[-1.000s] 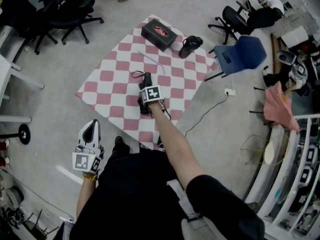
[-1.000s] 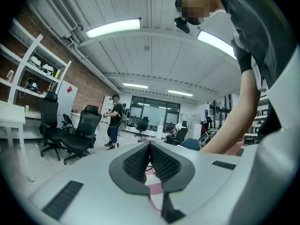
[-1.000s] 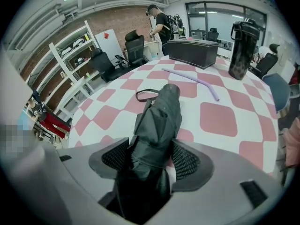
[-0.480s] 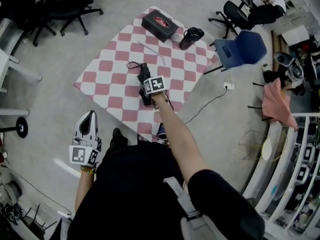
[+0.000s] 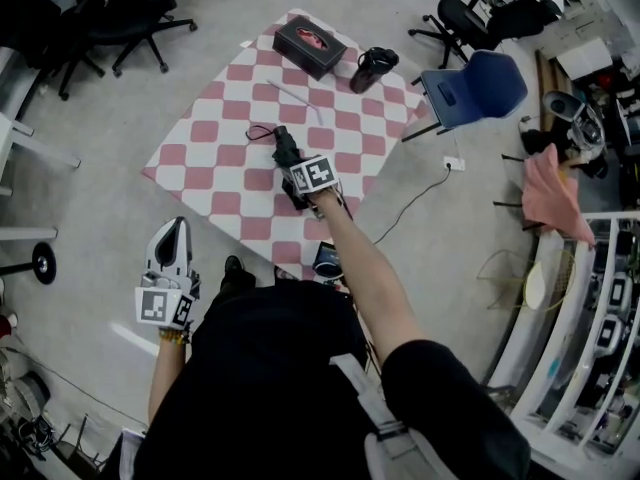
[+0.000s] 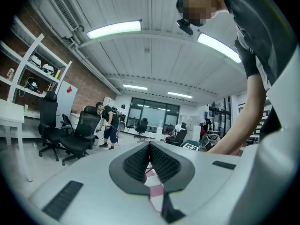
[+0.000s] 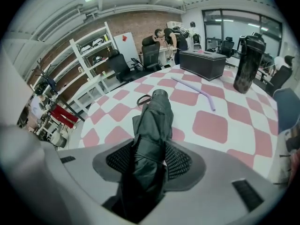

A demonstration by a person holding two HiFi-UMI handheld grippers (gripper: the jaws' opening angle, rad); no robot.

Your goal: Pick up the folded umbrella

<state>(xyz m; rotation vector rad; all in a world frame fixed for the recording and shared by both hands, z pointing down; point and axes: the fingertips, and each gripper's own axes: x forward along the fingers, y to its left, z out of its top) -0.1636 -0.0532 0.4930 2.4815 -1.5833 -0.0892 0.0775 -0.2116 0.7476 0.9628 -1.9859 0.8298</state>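
Note:
The folded umbrella (image 5: 283, 151) is dark grey, with a wrist strap at its far end, and lies over the red-and-white checkered mat (image 5: 215, 158). My right gripper (image 5: 292, 175) points steeply down at it. Its jaws have just been closing, and in the right gripper view both pads press on the umbrella (image 7: 157, 114), so the right gripper (image 7: 149, 161) is shut on it. I cannot tell whether the umbrella's far end still rests on the mat. My left gripper (image 5: 172, 230) hangs over bare floor at the lower left, well away from the mat. The left gripper (image 6: 150, 146) is shut and holds nothing.
On the mat's far side are a black box (image 5: 310, 46), a black bottle (image 5: 372, 68) and a thin purple straw (image 5: 295, 98). A blue chair (image 5: 470, 88) stands to the right, black office chairs (image 5: 110, 18) to the far left. A cable with a socket (image 5: 452, 164) lies on the floor.
The right gripper has stayed on the umbrella over the same patch of mat and has risen a little. The left gripper has not moved.

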